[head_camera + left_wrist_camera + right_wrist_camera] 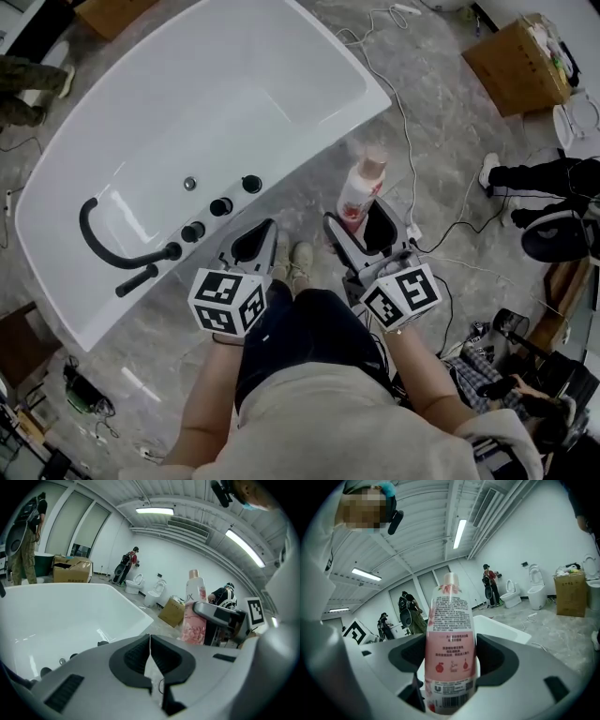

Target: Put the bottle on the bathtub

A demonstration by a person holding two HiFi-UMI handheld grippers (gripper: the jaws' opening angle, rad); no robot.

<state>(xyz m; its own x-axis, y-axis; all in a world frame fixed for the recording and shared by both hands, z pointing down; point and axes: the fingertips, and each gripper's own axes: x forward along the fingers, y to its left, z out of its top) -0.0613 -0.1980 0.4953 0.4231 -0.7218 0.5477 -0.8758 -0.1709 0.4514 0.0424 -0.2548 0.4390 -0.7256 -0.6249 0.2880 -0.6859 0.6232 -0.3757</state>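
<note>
While the right gripper (364,223) pinches the pink bottle (359,192) near its base between spread fingers, the bottle's long axis runs along them, cap pointing away, over the floor (441,141) just beside the white bathtub (370,92). Its back label carries small print, a barcode and a "U" mark; the front shows "UX". The left gripper (150,641) has its fingers pressed together, empty.
</note>
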